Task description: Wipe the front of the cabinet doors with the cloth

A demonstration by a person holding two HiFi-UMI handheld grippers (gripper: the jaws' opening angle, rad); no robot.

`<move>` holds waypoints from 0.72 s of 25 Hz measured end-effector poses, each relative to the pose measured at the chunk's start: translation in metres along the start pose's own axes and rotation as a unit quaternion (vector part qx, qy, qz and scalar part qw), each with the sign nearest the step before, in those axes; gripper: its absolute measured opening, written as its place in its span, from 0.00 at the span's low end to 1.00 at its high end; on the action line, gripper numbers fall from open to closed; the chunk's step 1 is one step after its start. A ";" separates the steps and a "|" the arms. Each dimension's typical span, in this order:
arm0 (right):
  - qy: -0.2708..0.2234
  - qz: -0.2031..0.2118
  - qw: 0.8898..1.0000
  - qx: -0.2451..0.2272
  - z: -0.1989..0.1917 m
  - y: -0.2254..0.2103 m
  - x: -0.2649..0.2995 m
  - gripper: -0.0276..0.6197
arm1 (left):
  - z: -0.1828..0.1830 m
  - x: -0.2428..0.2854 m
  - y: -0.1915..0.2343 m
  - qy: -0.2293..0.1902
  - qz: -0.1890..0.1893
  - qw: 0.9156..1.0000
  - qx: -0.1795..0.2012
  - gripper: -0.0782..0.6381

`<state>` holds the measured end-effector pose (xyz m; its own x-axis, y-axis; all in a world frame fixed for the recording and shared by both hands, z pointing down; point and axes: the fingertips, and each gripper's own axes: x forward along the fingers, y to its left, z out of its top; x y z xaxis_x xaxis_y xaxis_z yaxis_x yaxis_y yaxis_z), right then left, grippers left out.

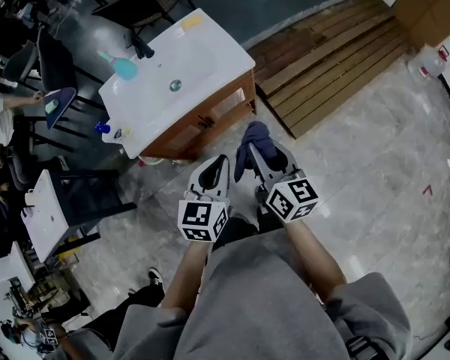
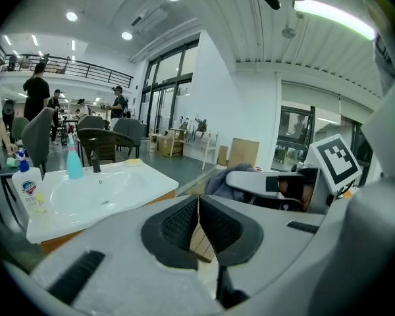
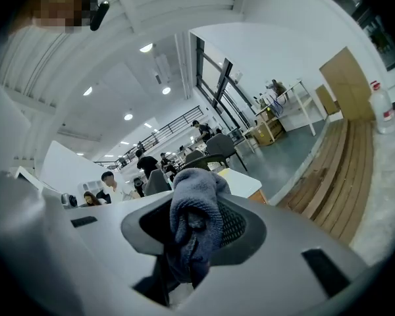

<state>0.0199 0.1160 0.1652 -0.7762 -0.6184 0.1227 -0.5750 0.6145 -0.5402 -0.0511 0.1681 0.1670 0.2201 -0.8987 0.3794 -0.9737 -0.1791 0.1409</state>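
1. Cloth (image 3: 192, 219): dark, soft and, I judge, light. It sits bunched at the centre of the head view, pinched at mid-fold by my right gripper (image 3: 196, 237), with loose ends drooping.
2. My left gripper (image 2: 198, 224): jaws pressed together, holding nothing.
3. Cabinet doors (image 1: 204, 124): left of centre under the sink (image 1: 195, 47), apart from the cloth.

Your cloth (image 1: 253, 142) is dark blue-grey. The cabinet (image 1: 199, 126) at eleven o'clock is brown wood under a white worktop (image 1: 202, 58), with a turquoise bottle (image 1: 124, 67). The floor (image 1: 375, 171) is pale marbled grey.
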 end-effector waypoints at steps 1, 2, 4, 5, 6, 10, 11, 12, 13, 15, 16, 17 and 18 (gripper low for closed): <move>0.000 -0.003 1.000 0.006 -0.001 -0.002 0.003 0.23 | -0.001 0.002 0.003 0.002 -0.001 1.000 0.002 0.13; -0.001 -0.007 1.000 0.011 -0.003 -0.005 0.006 0.23 | -0.001 0.005 0.006 0.004 -0.002 1.000 0.004 0.13; -0.003 -0.014 1.000 0.022 -0.005 -0.010 0.014 0.23 | 0.000 0.012 0.013 0.006 -0.006 1.000 0.010 0.13; -0.005 -0.018 0.999 0.027 -0.006 -0.013 0.018 0.23 | 0.000 0.016 0.017 0.007 -0.009 1.000 0.013 0.13; -0.007 -0.024 0.999 0.032 -0.007 -0.015 0.023 0.23 | 0.000 0.019 0.021 0.007 -0.013 1.000 0.016 0.13; -0.021 -0.052 0.997 0.047 -0.009 -0.024 0.041 0.23 | 0.001 0.037 0.038 0.014 -0.042 0.999 0.029 0.13; -0.026 -0.060 0.997 0.051 -0.008 -0.026 0.046 0.23 | 0.001 0.041 0.042 0.017 -0.050 0.998 0.032 0.13; -0.029 -0.067 0.996 0.054 -0.008 -0.027 0.050 0.24 | 0.002 0.044 0.046 0.019 -0.058 0.998 0.035 0.13; -0.032 -0.075 0.995 0.057 -0.008 -0.029 0.054 0.24 | 0.003 0.047 0.050 0.021 -0.065 0.997 0.037 0.13; -0.039 -0.092 0.993 0.061 -0.009 -0.033 0.063 0.24 | 0.003 0.055 0.059 0.025 -0.082 0.996 0.040 0.13; -0.044 -0.102 0.992 0.064 -0.011 -0.036 0.068 0.24 | 0.002 0.058 0.063 0.027 -0.092 0.995 0.042 0.13; -0.049 -0.112 0.990 0.069 -0.013 -0.038 0.072 0.24 | 0.001 0.061 0.068 0.029 -0.101 0.993 0.044 0.13; -0.053 -0.121 0.989 0.073 -0.015 -0.040 0.076 0.24 | 0.000 0.063 0.073 0.031 -0.109 0.992 0.047 0.13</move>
<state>-0.0201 0.0522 0.2089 -0.5848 -0.7913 0.1787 -0.6911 0.3705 -0.6206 -0.1086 0.0980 0.2015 0.4274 -0.8080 0.4055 -0.9027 -0.4064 0.1415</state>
